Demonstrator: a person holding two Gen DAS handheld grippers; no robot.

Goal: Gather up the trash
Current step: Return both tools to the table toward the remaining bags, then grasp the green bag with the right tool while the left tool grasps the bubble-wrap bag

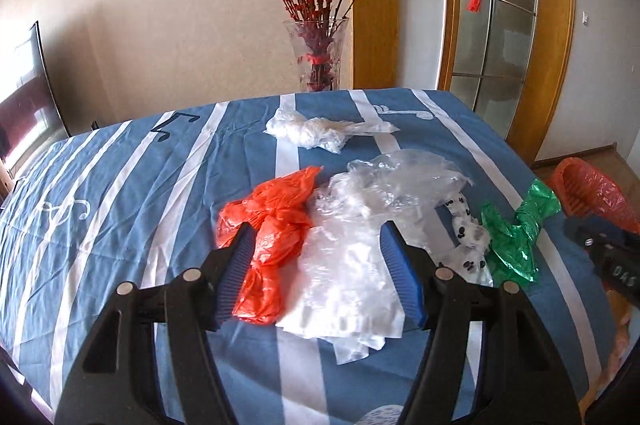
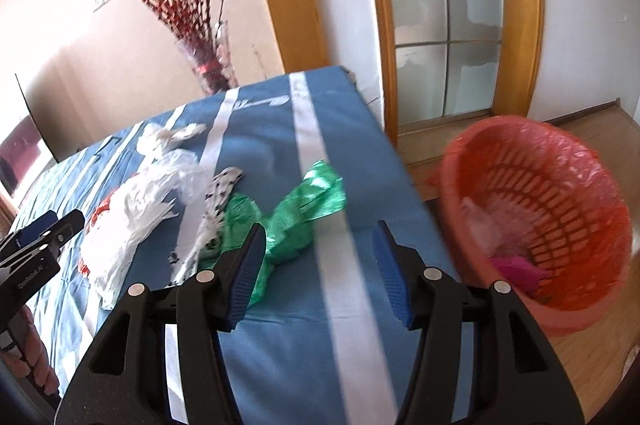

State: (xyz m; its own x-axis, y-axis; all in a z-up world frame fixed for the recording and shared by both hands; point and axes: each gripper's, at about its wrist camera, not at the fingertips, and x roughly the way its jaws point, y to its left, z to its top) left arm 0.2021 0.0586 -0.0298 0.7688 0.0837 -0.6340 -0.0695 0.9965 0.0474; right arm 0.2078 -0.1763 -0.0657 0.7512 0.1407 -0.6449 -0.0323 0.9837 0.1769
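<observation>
1. Your left gripper (image 1: 320, 265) hovers wide open and holds nothing. The crumpled clear plastic sheet (image 1: 360, 245) lies right between its fingers and spreads away from you, with the knotted orange plastic bag (image 1: 272, 225) touching it on the side away from the basket.
2. Your right gripper (image 2: 318, 265) is also spread wide and empty. The crumpled green plastic bag (image 2: 296, 217) sits just ahead of its inner finger, its long axis running diagonally toward the orange slotted waste basket with a pink liner (image 2: 540, 217).
3. That basket stands on the floor just off the edge of the blue-and-white striped bed (image 2: 280, 325), so your right hand is the nearer one to it.
4. Hard to read: the right wrist view is motion-blurred, the basket's contents are indistinct, and the spotted white bag (image 1: 468, 237) is partly tucked under the clear sheet.
</observation>
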